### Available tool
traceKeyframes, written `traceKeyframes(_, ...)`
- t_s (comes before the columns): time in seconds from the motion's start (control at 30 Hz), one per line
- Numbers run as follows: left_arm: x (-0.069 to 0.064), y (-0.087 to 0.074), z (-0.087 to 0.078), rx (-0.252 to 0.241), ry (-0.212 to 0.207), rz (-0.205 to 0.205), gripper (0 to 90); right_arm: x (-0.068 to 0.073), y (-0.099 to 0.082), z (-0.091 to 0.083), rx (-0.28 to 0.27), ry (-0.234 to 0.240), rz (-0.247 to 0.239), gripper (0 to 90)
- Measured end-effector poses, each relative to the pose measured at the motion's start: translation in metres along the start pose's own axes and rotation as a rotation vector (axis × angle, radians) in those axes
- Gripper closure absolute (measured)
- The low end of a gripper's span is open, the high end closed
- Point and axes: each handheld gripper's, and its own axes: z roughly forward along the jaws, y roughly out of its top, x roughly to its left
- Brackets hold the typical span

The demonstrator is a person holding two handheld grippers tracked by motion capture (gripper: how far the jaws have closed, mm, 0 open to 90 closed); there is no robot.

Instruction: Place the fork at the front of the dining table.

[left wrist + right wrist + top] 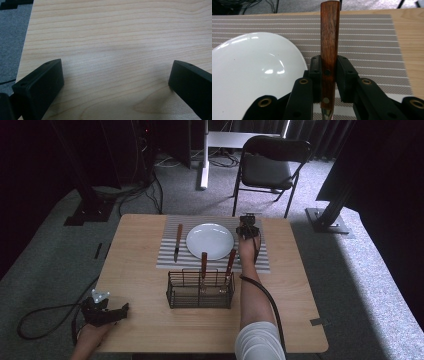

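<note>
My right gripper (329, 67) is shut on a wooden-handled utensil (329, 37); its brown handle sticks out past the jaws and its metal end is hidden below them. In the high view this right gripper (247, 227) hovers over the striped placemat (170, 260), just right of the white plate (210, 241). The plate (249, 75) lies left of the jaws, and the placemat (367, 37) lies beneath. A wooden-handled knife (177, 242) lies left of the plate. My left gripper (120, 312) rests at the table's front left corner. Its jaws (116, 72) stand open over bare wood.
A black wire basket (172, 290) stands in front of the placemat with two wooden-handled utensils (204, 262) upright in it. A black folding chair (270, 165) stands beyond the table's far edge. My right forearm lies beside the basket's right side.
</note>
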Motion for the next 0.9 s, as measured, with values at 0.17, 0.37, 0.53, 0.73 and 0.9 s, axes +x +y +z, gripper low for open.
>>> traceKeyframes(0.17,0.000,0.000,0.000,-0.001,0.000,-0.001,0.0,-0.005,-0.001,0.014,0.030,-0.006,0.033,75.7)
traceKeyframes(0.37,0.000,0.000,0.000,-0.001,0.000,-0.001,0.0,-0.007,-0.003,0.029,0.081,-0.004,0.051,75.6)
traceKeyframes(0.53,0.000,0.000,0.000,-0.001,0.000,-0.001,0.0,-0.007,-0.010,0.040,0.136,-0.013,0.052,75.3)
traceKeyframes(0.73,0.000,0.000,0.000,-0.001,0.000,-0.001,0.0,-0.001,-0.019,0.044,0.123,-0.044,0.014,74.0)
traceKeyframes(0.9,0.000,0.000,0.000,-0.001,0.000,-0.001,0.0,-0.005,-0.017,0.042,0.140,-0.015,0.029,70.2)
